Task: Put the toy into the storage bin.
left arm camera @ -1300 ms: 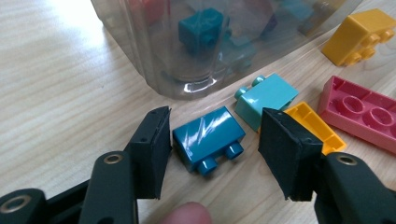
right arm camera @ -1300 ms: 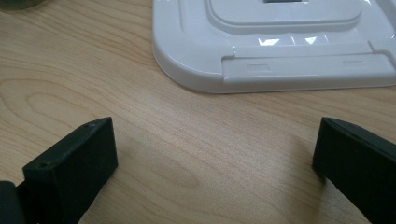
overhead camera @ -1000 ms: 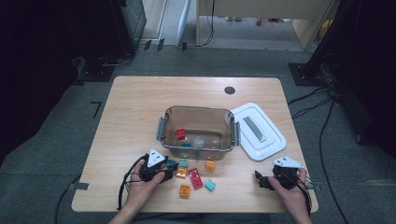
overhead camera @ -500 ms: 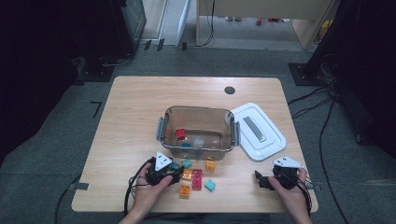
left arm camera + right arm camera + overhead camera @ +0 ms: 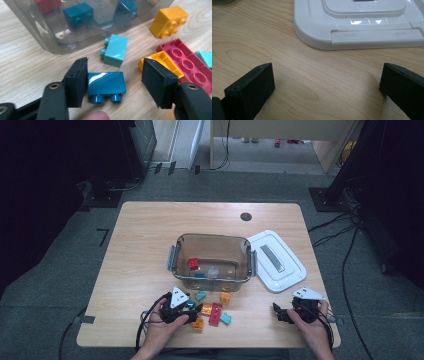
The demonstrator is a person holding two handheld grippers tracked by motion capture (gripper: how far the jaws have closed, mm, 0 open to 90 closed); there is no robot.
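Note:
My left gripper lies low on the table by the loose bricks. Its jaws have just been opening and now stand open. A dark teal brick lies on its side between them; the left pad is against it, the right pad well clear. Just beyond lies a light teal brick. To the right are a magenta long brick, an orange brick beside it and a yellow-orange brick. My right gripper rests open over bare wood, holding nothing.
A clear container stands mid-table with a red brick and teal bricks inside; its wall is close ahead of the left jaws. A white lid lies to its right, just ahead of the right gripper.
The left hand and gripper have slid right, up to the cluster of loose bricks. The right hand has stayed where it was.

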